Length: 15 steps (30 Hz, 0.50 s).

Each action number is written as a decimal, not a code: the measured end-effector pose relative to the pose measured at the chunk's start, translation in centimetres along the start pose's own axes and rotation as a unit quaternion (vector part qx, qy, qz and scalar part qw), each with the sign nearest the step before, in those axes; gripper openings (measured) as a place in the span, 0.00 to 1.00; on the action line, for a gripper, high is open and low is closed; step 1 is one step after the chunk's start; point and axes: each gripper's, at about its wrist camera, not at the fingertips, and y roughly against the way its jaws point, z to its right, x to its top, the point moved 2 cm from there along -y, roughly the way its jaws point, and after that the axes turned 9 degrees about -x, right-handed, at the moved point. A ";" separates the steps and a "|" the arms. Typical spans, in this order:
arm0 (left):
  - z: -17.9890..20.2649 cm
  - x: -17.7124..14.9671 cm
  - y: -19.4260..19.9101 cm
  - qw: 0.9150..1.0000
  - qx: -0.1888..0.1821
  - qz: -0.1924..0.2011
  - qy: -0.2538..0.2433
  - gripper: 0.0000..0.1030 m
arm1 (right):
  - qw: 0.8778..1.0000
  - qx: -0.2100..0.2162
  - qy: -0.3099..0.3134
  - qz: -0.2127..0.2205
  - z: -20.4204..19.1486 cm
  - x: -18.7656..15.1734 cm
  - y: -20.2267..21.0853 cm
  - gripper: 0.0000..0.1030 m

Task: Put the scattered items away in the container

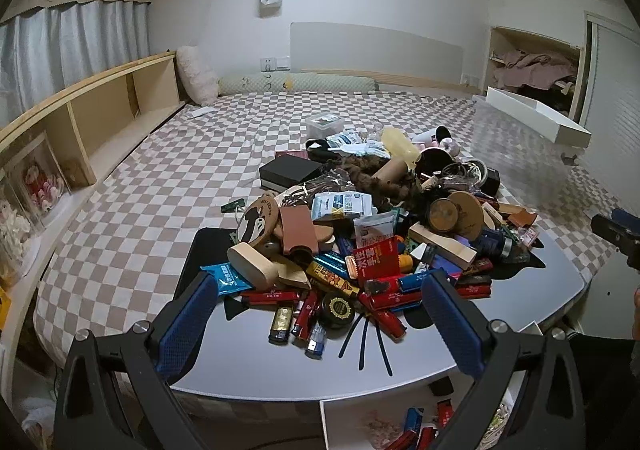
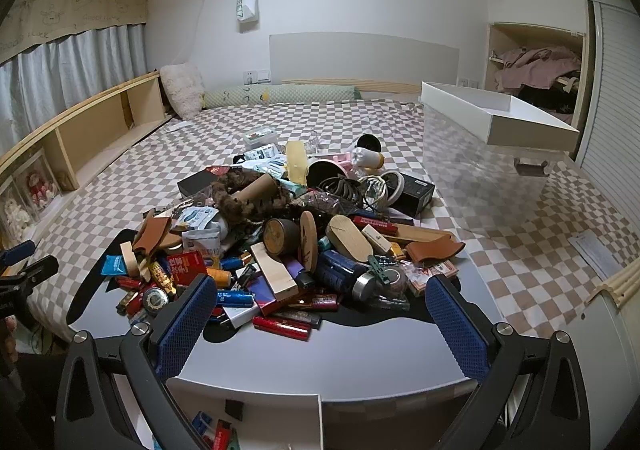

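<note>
A heap of small items [image 1: 360, 234] covers the far part of a grey tabletop [image 1: 248, 362] over the bed. It includes red lighters [image 1: 268, 296], a round black tin [image 1: 338, 308], a wooden brush [image 1: 252, 260] and a cardboard tube [image 1: 394, 170]. My left gripper [image 1: 322, 284] hovers open above the heap's near edge, nothing between its blue pads. My right gripper [image 2: 322, 284] is likewise open and empty over the near edge, above a red lighter [image 2: 280, 326] and a wooden block [image 2: 274, 270]. A white box [image 1: 332, 422] below the table's front edge holds several lighters.
A clear plastic bin [image 2: 480, 178] with a white tray [image 2: 496, 118] on top stands on the checkered bed [image 2: 520, 250] at the right. A wooden shelf [image 1: 100, 118] runs along the left. The right gripper [image 1: 616, 234] shows at the left wrist view's right edge.
</note>
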 end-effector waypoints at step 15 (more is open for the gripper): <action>-0.4 0.2 -0.1 1.000 -0.004 -0.008 -0.003 0.99 | 1.000 -0.001 0.003 -0.002 -0.1 -0.1 -0.2 1.00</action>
